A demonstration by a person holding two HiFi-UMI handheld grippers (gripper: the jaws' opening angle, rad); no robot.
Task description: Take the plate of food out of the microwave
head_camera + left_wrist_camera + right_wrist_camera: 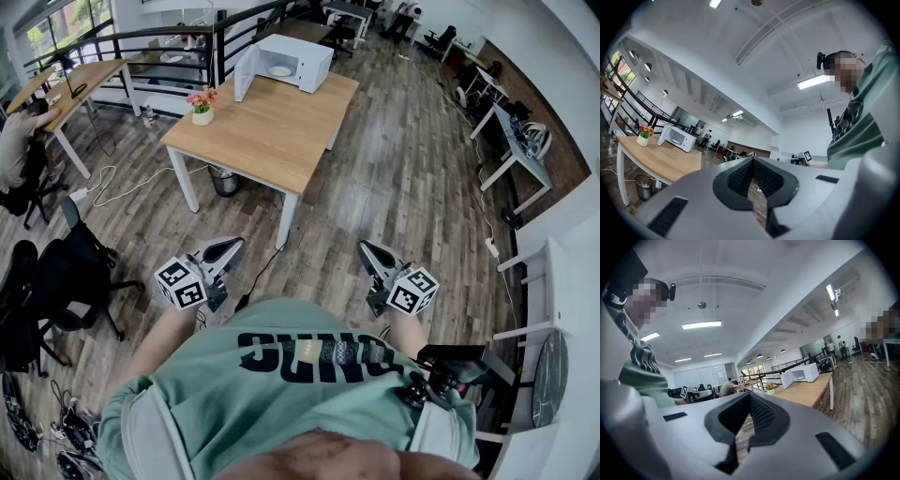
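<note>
Left claw (225, 251): shut and empty, held level by my waist, nothing being within reach.
Right claw (371, 255): likewise closed on nothing.
Plate (280, 70): far ahead, inside the microwave (305, 58), its door (246, 75) open.
Bench (272, 131): carried the microwave at its far end; I judged walking came first.
</note>
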